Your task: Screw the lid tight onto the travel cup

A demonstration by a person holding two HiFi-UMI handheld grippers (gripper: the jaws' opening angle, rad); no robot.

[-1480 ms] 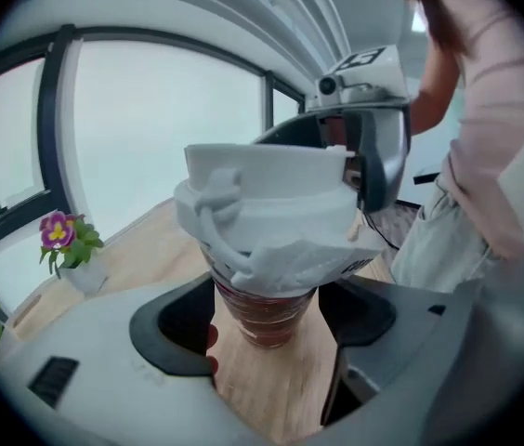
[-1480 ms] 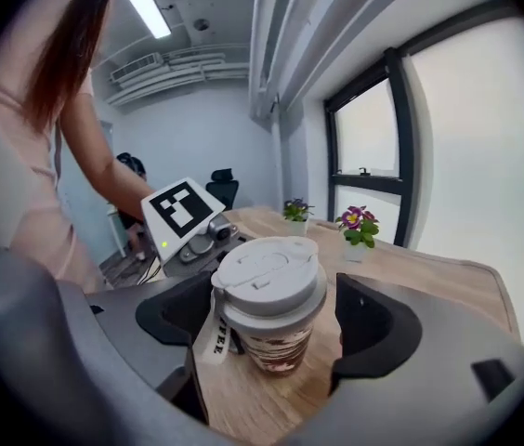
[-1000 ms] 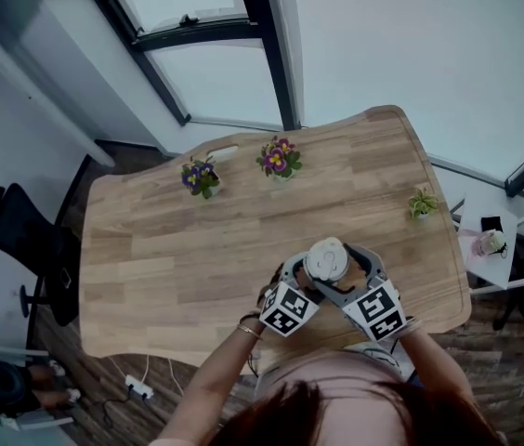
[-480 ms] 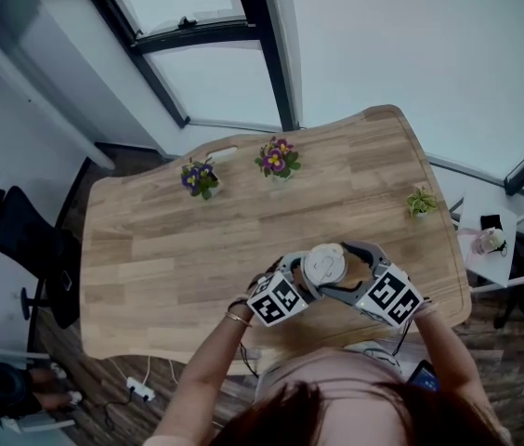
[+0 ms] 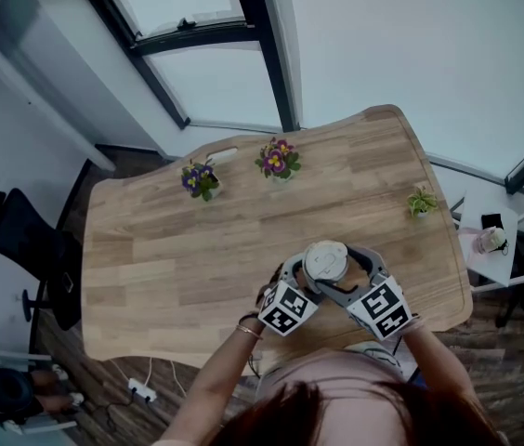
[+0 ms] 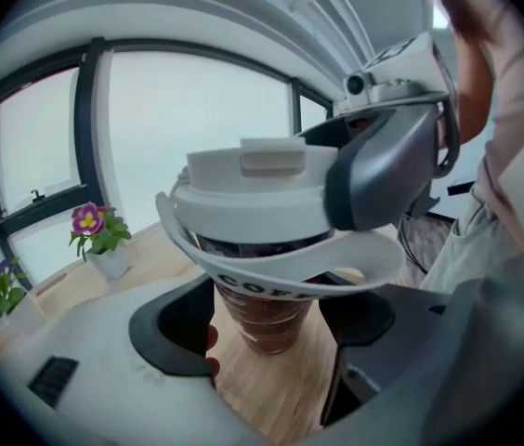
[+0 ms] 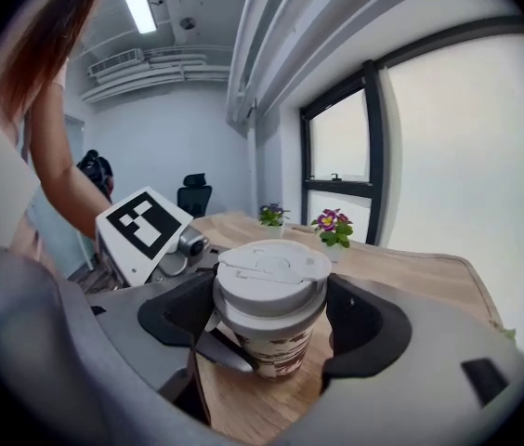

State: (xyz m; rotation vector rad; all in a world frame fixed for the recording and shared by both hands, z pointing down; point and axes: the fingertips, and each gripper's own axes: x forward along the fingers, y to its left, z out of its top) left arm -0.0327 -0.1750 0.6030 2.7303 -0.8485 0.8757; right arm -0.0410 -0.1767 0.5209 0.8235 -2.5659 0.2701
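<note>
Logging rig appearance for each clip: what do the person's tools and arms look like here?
The left tool and right tool have grey moulded bodies with black curved pads. The left cube and right cube are white with black square markers. The person wears a pale pink top, with forearms bare, and a thin bracelet on the left wrist.

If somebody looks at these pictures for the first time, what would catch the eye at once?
A travel cup with a white lid stands near the front edge of a wooden table, gripped from both sides: the left gripper on its body, the right gripper on the lid. Two potted flowers stand at the table's far side, below big windows.
</note>
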